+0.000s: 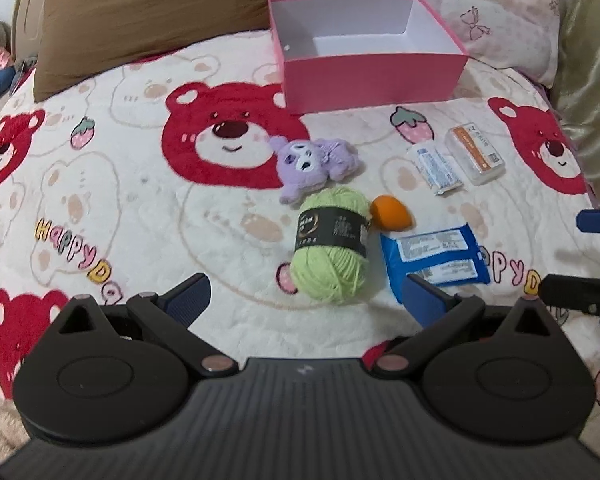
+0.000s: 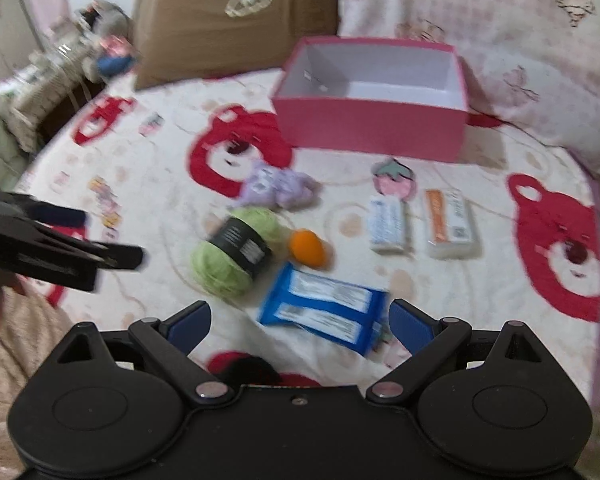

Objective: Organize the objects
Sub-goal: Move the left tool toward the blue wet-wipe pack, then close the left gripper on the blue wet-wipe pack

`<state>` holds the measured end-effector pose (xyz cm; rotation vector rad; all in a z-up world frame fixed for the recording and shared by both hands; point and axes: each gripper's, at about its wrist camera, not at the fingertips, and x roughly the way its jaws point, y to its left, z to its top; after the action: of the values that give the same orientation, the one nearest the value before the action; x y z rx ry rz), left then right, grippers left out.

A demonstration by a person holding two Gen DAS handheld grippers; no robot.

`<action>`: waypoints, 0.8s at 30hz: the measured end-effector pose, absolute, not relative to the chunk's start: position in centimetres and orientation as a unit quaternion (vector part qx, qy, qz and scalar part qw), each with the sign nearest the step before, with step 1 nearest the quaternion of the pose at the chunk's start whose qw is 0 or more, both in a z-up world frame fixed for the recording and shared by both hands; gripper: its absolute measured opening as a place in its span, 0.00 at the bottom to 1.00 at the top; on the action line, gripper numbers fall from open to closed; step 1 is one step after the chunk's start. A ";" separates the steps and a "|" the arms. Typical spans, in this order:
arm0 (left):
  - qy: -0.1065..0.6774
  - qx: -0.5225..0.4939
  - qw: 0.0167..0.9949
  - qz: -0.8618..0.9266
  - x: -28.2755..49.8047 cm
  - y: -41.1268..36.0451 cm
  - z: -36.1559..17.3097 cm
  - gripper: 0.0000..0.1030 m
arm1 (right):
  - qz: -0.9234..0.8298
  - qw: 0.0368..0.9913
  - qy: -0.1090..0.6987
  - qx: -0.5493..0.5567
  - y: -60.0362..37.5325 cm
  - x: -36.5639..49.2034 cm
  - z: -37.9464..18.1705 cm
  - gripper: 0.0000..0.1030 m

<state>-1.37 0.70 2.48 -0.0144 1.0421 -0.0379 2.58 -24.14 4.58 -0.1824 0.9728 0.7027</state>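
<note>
The green yarn ball [image 1: 332, 244] was seen just ahead of the left gripper [image 1: 306, 300], both grippers' jaws spread, nothing held; the right gripper [image 2: 300, 320] was poised over the blue packet [image 2: 324, 308].

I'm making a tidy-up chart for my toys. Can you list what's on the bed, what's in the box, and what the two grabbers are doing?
surface: bear-print blanket
box: pink box, open, nothing visible inside
toy: purple plush, beside the yarn
yarn: green yarn ball, black label
orange thing: small orange egg shape, right of the yarn
packets: blue packet; white packet; clear case with orange label
left gripper: open, holding nothing, nearest the yarn
right gripper: open, holding nothing, over the blue packet
</note>
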 end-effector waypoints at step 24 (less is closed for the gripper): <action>0.462 -0.066 0.879 -0.095 0.8 -8.2 -5.0 0.76 | 0.355 0.821 0.447 0.000 -27.9 5.6 -6.7 0.95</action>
<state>0.80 -8.16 -5.00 -0.1381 0.9628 -0.1984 5.61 -27.86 -6.73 -0.0007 0.9523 0.7546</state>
